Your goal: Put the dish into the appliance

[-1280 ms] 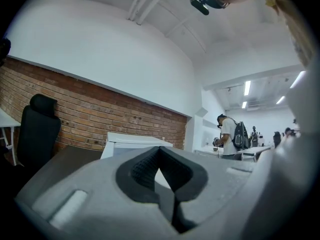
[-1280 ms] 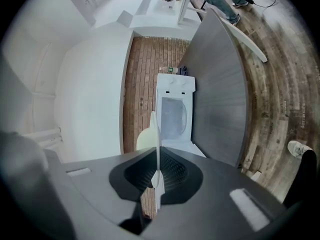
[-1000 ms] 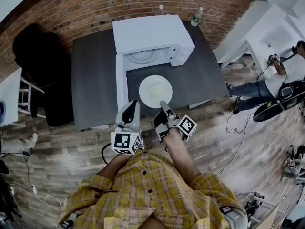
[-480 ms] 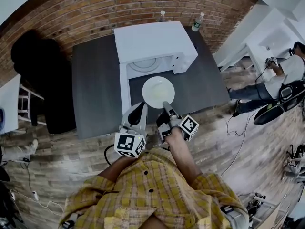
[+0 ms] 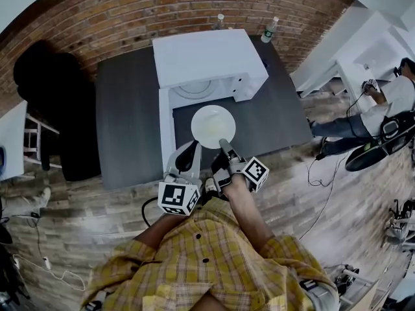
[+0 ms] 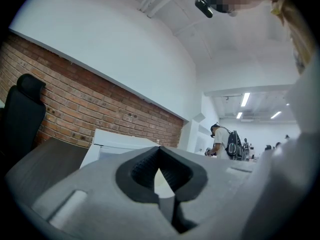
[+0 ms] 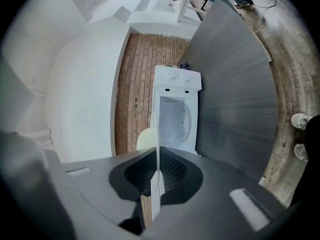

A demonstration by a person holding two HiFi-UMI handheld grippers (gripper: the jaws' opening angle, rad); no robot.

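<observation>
One plate (image 5: 213, 126), flat, rim clamped in right hand-held gripper (image 5: 223, 142), before microwave (image 5: 207, 57).

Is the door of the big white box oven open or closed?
Open. The white microwave has its door swung out to one side, and the round turntable inside is in plain sight.
</observation>
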